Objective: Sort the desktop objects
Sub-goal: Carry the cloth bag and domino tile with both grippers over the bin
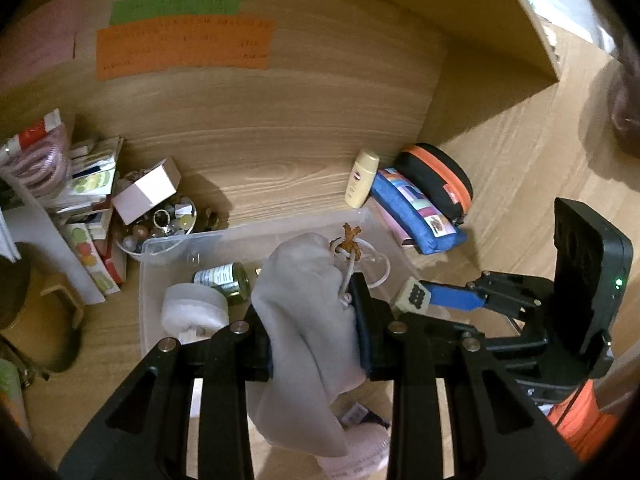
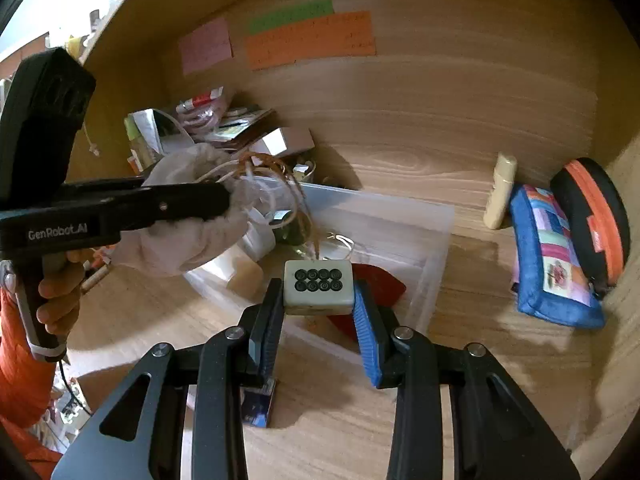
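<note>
My left gripper (image 1: 316,320) is shut on a grey cloth drawstring pouch (image 1: 304,300) and holds it above the clear plastic bin (image 1: 160,248). The pouch (image 2: 192,224) and its cords also show in the right wrist view, with the left gripper (image 2: 224,204) on it. My right gripper (image 2: 318,296) is shut on a white mahjong tile (image 2: 318,286) with black circles, held over the bin's near edge (image 2: 436,264). The tile (image 1: 412,296) shows in the left wrist view at the right gripper's tip (image 1: 414,296). The bin holds a small can (image 1: 224,280), a white roll (image 1: 192,308) and a red item (image 2: 380,284).
A cream bottle (image 1: 362,178), a blue patchwork pouch (image 1: 416,208) and a black-and-orange case (image 1: 440,180) stand by the wooden back wall at right. Boxes, packets and a bowl of small items (image 1: 160,224) crowd the left. Coloured paper notes (image 1: 180,48) are stuck on the wall.
</note>
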Action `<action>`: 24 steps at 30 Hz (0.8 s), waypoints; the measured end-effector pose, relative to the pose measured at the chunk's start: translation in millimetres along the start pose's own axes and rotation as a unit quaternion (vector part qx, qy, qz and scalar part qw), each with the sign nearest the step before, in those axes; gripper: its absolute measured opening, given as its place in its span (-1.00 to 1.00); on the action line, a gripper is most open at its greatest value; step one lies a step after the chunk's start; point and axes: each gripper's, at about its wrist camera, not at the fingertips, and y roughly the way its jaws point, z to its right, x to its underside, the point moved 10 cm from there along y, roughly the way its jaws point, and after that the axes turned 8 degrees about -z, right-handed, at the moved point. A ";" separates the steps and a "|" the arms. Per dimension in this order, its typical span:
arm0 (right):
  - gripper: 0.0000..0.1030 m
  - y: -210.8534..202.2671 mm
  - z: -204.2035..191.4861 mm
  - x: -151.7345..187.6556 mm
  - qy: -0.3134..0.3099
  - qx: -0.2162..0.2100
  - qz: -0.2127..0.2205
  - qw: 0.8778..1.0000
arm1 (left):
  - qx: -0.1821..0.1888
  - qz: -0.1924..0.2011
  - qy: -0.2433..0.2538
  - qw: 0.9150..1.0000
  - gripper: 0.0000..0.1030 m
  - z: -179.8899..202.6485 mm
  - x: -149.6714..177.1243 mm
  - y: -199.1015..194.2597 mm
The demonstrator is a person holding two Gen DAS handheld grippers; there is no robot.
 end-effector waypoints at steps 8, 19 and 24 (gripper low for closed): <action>-0.40 26.8 9.8 -15.2 0.014 -0.004 -0.009 1.000 | -0.007 -0.020 -0.007 1.000 -0.42 -11.2 -8.9 34.3; -0.40 65.4 33.7 -28.5 0.012 0.030 -0.046 0.998 | -0.015 -0.036 -0.008 0.999 -0.41 -25.3 -13.4 67.5; -0.40 77.4 38.2 -28.7 0.013 0.039 -0.064 0.997 | -0.025 -0.033 0.002 0.999 -0.41 -25.1 -10.8 74.4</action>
